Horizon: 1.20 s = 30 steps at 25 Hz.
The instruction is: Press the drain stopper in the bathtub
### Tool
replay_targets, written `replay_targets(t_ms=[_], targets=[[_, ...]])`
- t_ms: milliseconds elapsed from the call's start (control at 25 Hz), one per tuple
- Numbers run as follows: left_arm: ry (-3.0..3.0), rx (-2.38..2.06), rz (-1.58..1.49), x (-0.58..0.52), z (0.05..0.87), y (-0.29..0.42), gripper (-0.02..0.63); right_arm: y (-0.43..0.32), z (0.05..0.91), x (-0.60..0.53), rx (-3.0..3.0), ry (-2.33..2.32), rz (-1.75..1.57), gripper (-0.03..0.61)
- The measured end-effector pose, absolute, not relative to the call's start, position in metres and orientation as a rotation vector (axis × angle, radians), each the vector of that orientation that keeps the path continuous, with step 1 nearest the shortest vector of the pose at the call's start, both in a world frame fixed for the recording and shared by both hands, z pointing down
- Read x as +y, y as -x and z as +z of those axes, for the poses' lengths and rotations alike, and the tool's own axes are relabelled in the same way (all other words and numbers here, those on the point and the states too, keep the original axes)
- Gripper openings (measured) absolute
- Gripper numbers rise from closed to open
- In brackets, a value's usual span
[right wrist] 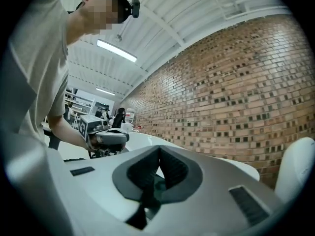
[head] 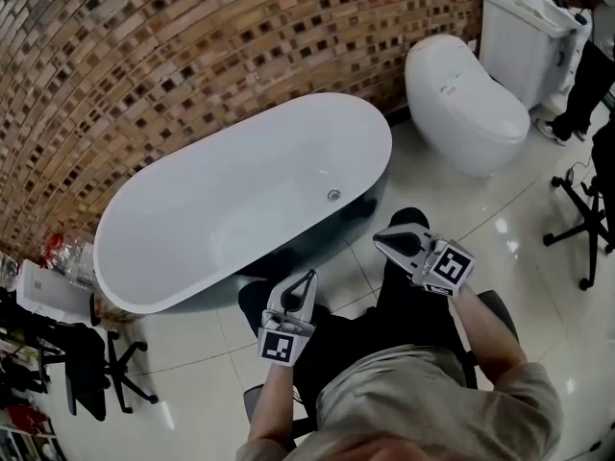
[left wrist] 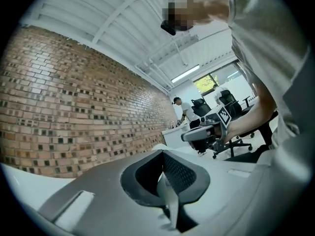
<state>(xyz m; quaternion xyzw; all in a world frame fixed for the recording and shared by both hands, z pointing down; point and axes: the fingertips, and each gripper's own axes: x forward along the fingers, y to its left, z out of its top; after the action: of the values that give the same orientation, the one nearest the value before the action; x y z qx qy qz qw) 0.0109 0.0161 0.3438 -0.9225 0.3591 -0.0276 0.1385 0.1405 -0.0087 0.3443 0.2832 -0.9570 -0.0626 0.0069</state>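
A white oval bathtub (head: 192, 209) stands against the brick wall. Its round metal drain stopper (head: 333, 195) sits on the tub floor near the right end. My left gripper (head: 309, 276) is held over the floor tiles in front of the tub, below the rim, with its jaws shut and empty. My right gripper (head: 379, 241) hovers to the right of it, just outside the tub's right end, also shut on nothing. In the left gripper view the jaws (left wrist: 163, 154) meet against the wall, and the right gripper (left wrist: 204, 132) shows beyond. The right gripper view shows its shut jaws (right wrist: 158, 150) and the tub rim (right wrist: 236, 165).
A white toilet (head: 466, 104) and its cistern (head: 524, 41) stand right of the tub. A person (head: 586, 75) stands at the top right. An office chair base (head: 581, 224) is at the right edge. Clutter (head: 48, 291) and another chair base (head: 120, 373) lie left.
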Motion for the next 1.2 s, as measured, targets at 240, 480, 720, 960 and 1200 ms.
replay_targets(t_ms=[240,480,720,960,1200], targets=[[2.710,0.992,-0.006,0.045,0.337,-0.019,0.008,-0.142,0.343,0.031,-2.998,-0.870,-0.233,0.000],[2.707,0.988,0.032,0.071,0.336,-0.021,0.008,-0.144,0.350,0.066,-2.972,-0.843,-0.272,0.002],[2.698,0.977,0.013,0.090,0.335,-0.018,0.009,-0.140,0.347,0.081,-2.986,-0.828,-0.285,0.001],[2.680,0.979,0.014,0.106,0.335,-0.021,0.009,-0.135,0.344,0.100,-2.984,-0.782,-0.274,0.000],[2.681,0.987,-0.018,0.129,0.336,-0.025,0.009,-0.131,0.347,0.126,-2.974,-0.725,-0.298,0.002]])
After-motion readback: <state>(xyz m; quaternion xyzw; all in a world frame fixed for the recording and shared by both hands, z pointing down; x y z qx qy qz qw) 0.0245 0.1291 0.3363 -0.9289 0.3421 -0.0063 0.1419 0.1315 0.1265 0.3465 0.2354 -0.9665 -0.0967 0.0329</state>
